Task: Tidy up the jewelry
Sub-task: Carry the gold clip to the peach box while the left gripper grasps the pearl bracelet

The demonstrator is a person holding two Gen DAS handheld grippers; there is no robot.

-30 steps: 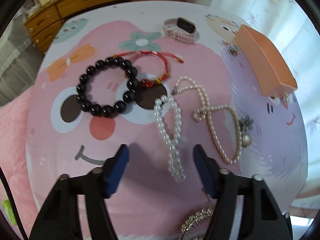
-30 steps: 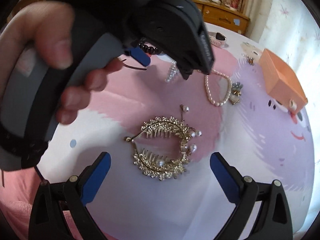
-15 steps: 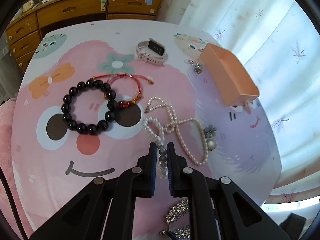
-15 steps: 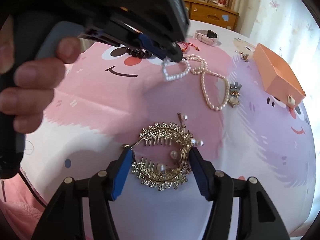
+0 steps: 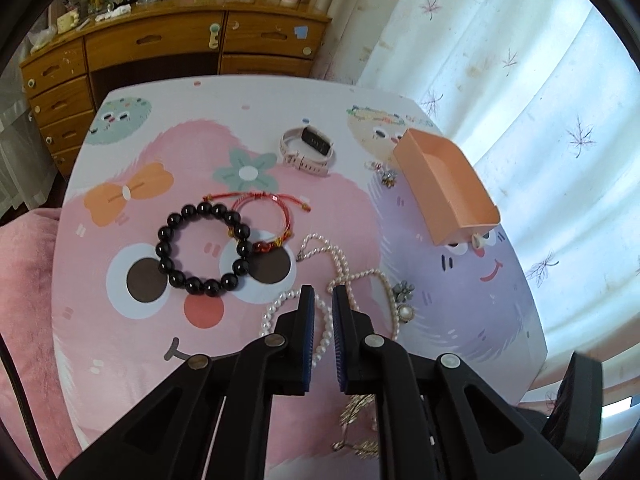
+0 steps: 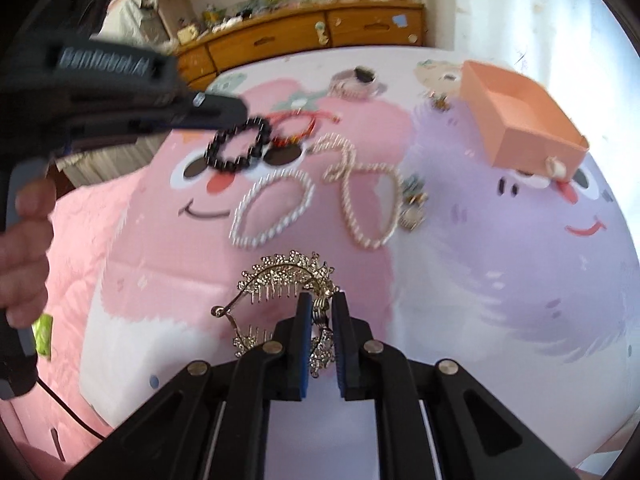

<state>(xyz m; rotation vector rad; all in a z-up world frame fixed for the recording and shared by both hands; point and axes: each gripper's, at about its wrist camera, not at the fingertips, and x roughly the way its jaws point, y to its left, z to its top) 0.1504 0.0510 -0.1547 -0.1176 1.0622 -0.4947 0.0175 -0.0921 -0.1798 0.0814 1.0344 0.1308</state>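
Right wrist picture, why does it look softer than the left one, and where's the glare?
Right wrist view: motion blur smears the black bead bracelet and watch, while the tongs look sharp. Left wrist view: crisp bracelet; the bright curtain washes out the right side. Both bend edges, fisheye.

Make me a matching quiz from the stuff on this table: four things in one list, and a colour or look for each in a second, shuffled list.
Things:
A. bead bracelet
B. watch
C. box
D. pearl necklace

Descriptions:
1. orange, open on top
2. black, round beads in a ring
3. white, lying in loops
4. pale pink strap, dark face

Pairs: A-2, B-4, C-1, D-3
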